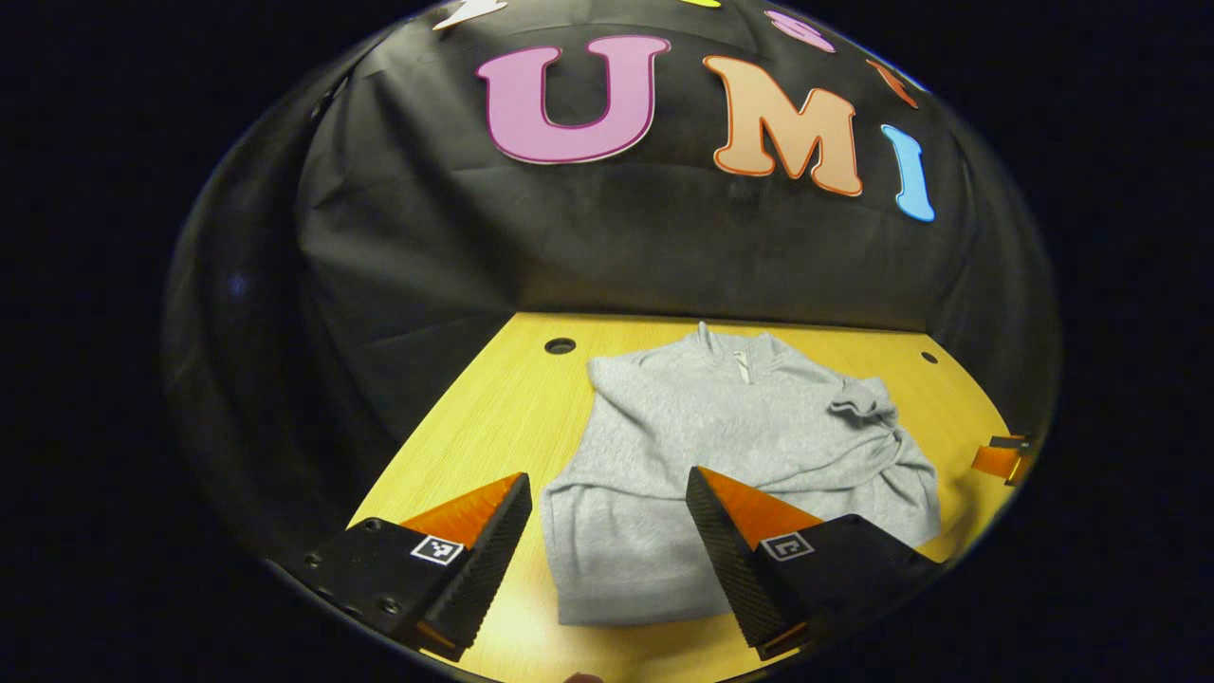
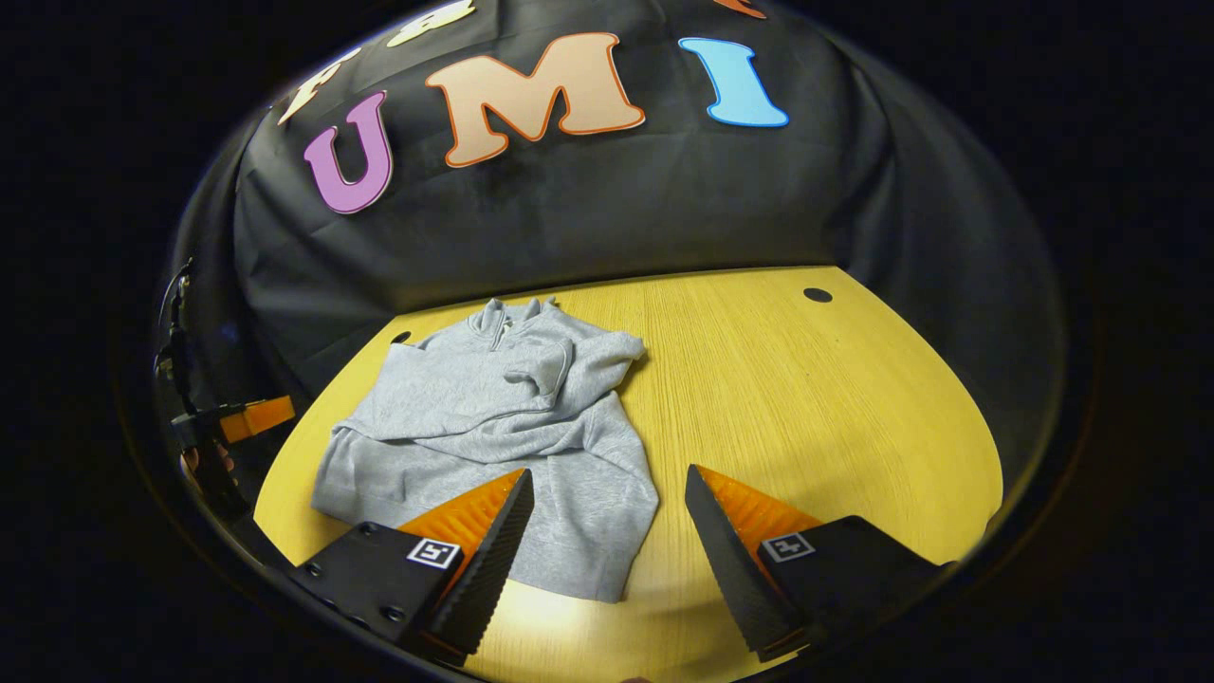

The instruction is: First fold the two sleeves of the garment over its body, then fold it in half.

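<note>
Left gripper [image 1: 607, 493] jaws spread wide, nothing between the fingers — hovering, pointed forward and down. Right gripper [image 2: 607, 489] same: jaws wide apart, holding nothing. Left one also visible at the right gripper view's left edge [image 2: 248, 417], a hand [image 2: 204, 467] behind it.

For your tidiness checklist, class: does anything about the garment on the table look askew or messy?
Yes. The grey sweatshirt lies on the wooden table with both sleeves over its body, but the sleeve on top is bunched and wrinkled near the collar rather than flat. The hem runs slanted and uneven.
</note>
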Available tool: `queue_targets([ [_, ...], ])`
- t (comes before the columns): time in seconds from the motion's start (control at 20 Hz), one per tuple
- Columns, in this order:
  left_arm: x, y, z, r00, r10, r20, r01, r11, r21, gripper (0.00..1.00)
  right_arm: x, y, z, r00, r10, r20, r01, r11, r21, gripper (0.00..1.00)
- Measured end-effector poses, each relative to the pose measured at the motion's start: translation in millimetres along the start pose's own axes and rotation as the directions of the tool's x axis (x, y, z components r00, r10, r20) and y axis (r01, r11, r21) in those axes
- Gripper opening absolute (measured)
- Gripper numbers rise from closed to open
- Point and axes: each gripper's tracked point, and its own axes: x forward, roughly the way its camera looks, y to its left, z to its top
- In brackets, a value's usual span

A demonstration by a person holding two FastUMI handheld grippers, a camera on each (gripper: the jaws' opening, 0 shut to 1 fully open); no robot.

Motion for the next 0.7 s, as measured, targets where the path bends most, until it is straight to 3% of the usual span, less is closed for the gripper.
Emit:
queue_targets([
  [0.35,5.4,-6.8,-73.4,0.989,-0.057,-0.137,0.056,0.998,-0.007,0.94,8.5,1.6,-37.1,0.996,-0.038,-0.082,0.033,0.998,-0.060,0.99],
  [0.7,17.6,-6.8,-116.9,0.970,-0.061,-0.233,0.056,0.998,-0.027,0.95,15.8,-1.6,-72.4,0.982,-0.077,-0.171,0.060,0.993,-0.100,0.96],
])
